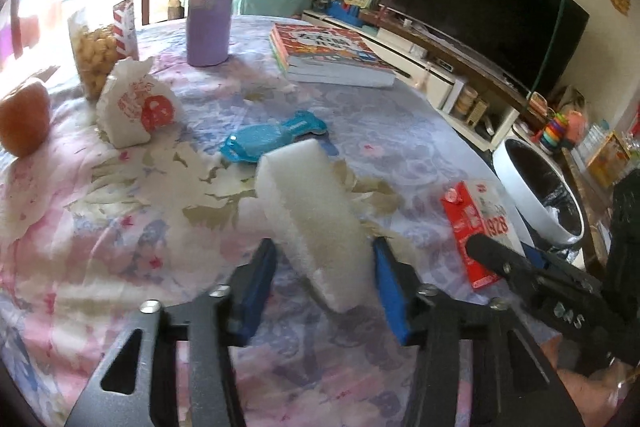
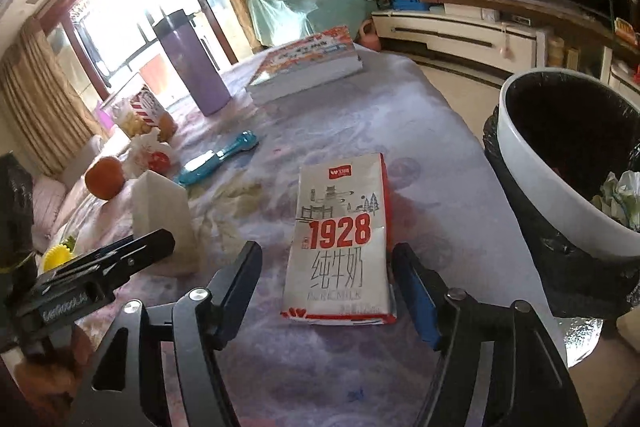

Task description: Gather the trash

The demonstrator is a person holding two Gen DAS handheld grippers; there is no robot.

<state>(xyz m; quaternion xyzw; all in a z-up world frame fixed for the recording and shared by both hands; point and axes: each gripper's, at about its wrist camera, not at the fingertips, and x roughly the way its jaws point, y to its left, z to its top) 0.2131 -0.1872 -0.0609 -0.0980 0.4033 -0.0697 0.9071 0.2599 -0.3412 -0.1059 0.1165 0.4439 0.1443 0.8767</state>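
The left tool (image 1: pixel 324 291) stands wide, its blue pads either side of a white foam block (image 1: pixel 312 223) that lies on the counter (image 1: pixel 120 267) — not yet gripped. The right tool (image 2: pixel 326 291) is likewise wide, straddling the flattened milk carton (image 2: pixel 340 239), which lies flat on the cloth with its printed face up.

Handling judgement: the foam looks very light and soft; it should compress under the pads, so a hold across its narrow sides near mid-length seems best. The carton appears empty, light and thin, with a smooth printed skin — likely slippery, and it may buckle. Take it across its long edges, low against the cloth.

The lined bin (image 2: pixel 560 195) stands off the counter edge at about 2 o'clock from the carton, paper scraps already inside.
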